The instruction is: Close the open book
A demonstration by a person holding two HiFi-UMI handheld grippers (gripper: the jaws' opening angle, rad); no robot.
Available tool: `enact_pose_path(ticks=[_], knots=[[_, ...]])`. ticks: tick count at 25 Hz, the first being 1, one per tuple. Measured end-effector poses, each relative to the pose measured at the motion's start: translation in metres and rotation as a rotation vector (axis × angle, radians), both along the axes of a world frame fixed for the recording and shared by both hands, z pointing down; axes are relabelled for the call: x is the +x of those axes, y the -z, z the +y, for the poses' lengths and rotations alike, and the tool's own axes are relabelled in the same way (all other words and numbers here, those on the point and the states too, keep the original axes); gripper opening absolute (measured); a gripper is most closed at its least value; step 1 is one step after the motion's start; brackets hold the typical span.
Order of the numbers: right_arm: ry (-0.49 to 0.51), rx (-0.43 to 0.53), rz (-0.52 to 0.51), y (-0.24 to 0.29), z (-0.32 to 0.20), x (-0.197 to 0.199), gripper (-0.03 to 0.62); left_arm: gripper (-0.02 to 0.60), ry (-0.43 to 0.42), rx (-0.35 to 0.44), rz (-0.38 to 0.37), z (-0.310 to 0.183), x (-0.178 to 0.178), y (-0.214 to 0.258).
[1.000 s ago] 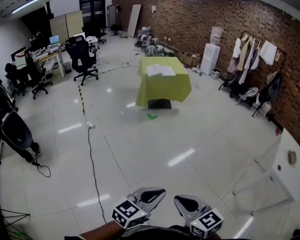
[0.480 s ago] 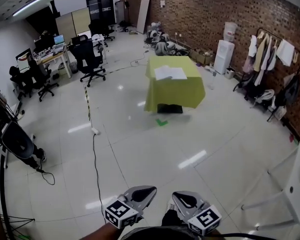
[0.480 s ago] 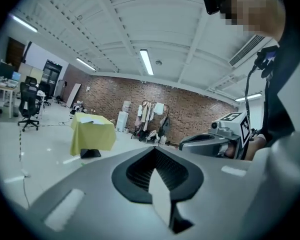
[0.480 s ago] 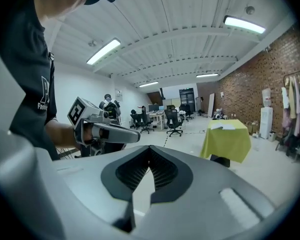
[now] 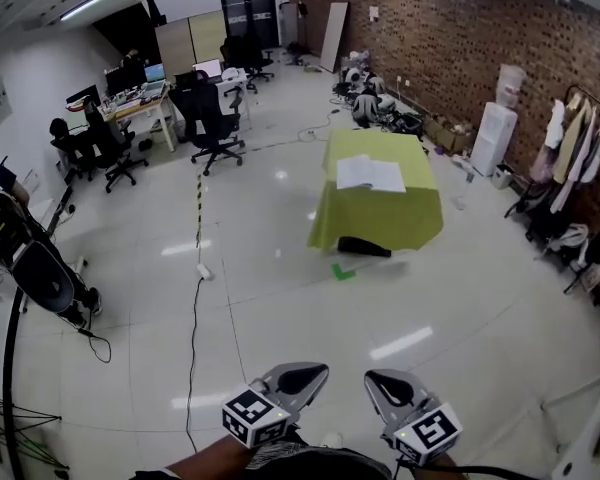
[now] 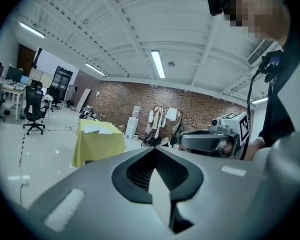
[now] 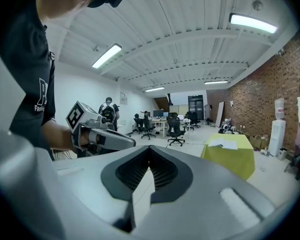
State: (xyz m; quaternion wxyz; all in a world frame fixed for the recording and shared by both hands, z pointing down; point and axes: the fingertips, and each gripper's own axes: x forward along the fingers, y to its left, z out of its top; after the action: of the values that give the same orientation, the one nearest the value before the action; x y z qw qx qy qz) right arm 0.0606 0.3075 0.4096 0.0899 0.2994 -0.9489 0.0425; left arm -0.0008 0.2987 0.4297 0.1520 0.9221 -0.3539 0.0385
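Book (image 5: 371,173): open, lying flat on top of the surface, well apart from both grippers.
Surface (image 5: 380,220): has a yellow-green cloth (image 5: 417,223) over it and stands on the shiny floor (image 5: 280,298).
Left gripper (image 5: 310,373): tips closed together, holding nothing.
Right gripper (image 5: 382,383): tips closed together, holding nothing, near the left gripper.

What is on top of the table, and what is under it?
An open book lies on the table. Its yellow-green cloth covers the underside; only a dark base shows below.
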Motion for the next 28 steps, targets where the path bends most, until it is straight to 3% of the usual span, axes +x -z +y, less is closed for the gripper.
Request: enact_pose_path(ticks=[5,10,15,19,23,28], knots=[[-0.031,-0.062,-0.031,-0.019,-0.042,0.022,0.006,0.008,-0.075,-0.036,-0.076,-0.037,0.025,-0.018],[-0.078,-0.134,0.008,-0.051,-0.107,0.045,0.006,0.008,-0.119,-0.109,-0.034,-0.114,0.051,-0.042],[-0.124,-0.109,0.074,-0.044,-0.205,0.049,0.006,0.008,-0.197,-0.051,0.021,-0.212,0.067,-0.026],[-0.142,-0.104,0.079,-0.019,-0.288,0.029,0.006,0.008,-0.232,-0.011,0.028,-0.294,0.053,-0.003],[-0.135,-0.094,0.078,-0.022,-0.357,0.002,0.006,0.008,-0.260,0.072,-0.028,-0.364,0.031,0.000],[-0.102,-0.131,0.070,-0.032,-0.409,-0.030,0.006,0.008,-0.167,0.005,-0.043,-0.457,-0.010,-0.012]])
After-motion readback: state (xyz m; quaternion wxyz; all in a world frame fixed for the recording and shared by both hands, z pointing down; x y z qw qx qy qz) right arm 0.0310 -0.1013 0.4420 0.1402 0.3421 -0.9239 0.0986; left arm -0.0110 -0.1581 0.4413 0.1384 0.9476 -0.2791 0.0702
